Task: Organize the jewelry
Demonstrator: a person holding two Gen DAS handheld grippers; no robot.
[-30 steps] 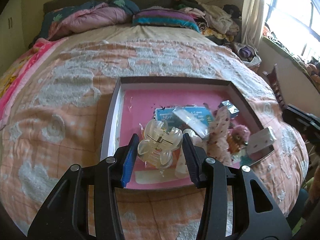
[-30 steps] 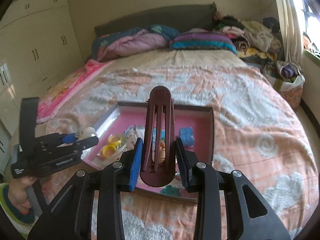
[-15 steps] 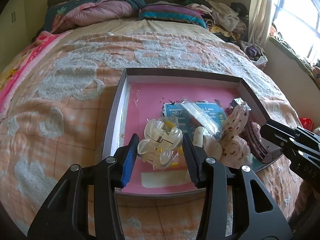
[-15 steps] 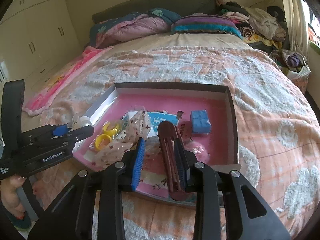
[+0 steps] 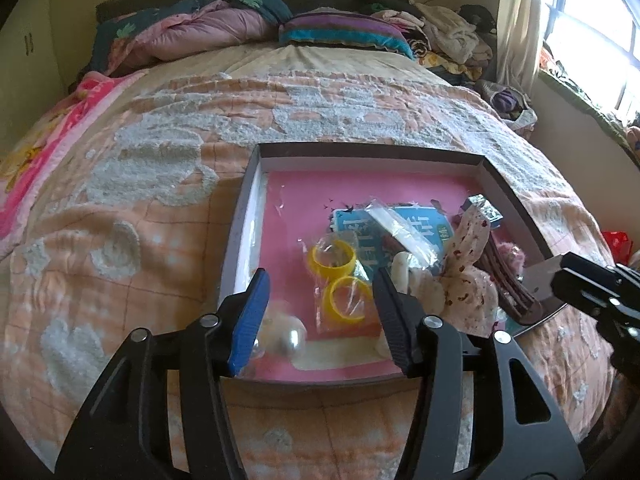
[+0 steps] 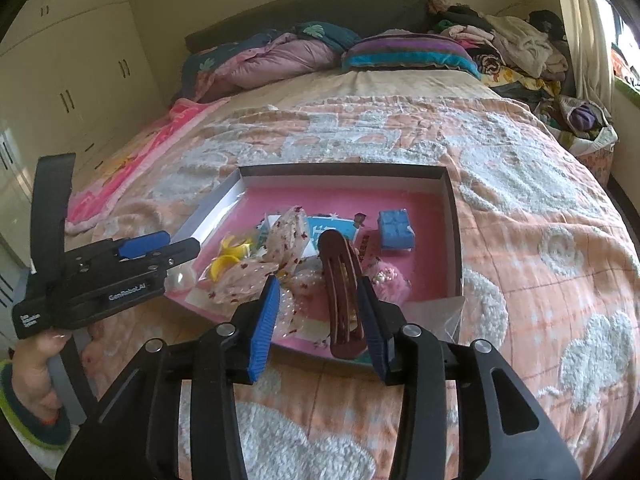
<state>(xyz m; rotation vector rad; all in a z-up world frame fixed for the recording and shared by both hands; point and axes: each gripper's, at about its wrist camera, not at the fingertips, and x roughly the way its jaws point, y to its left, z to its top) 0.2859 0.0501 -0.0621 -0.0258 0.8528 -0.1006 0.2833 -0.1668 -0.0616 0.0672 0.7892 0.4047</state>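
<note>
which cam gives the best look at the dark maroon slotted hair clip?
Right wrist: the dark maroon slotted hair clip lies full length, slots visible, between the open right gripper fingers. Left wrist shows only its ribbed end, partly behind the floral fabric bow.

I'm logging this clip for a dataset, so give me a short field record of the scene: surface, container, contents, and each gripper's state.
surface: bed with peach patterned blanket
container: shallow box with pink floor
contents: yellow rings in clear wrap, blue box, floral fabric bow, clear claw clip
left gripper: open, over clear claw clip
right gripper: open, dark red hair clip lying between fingers
</note>
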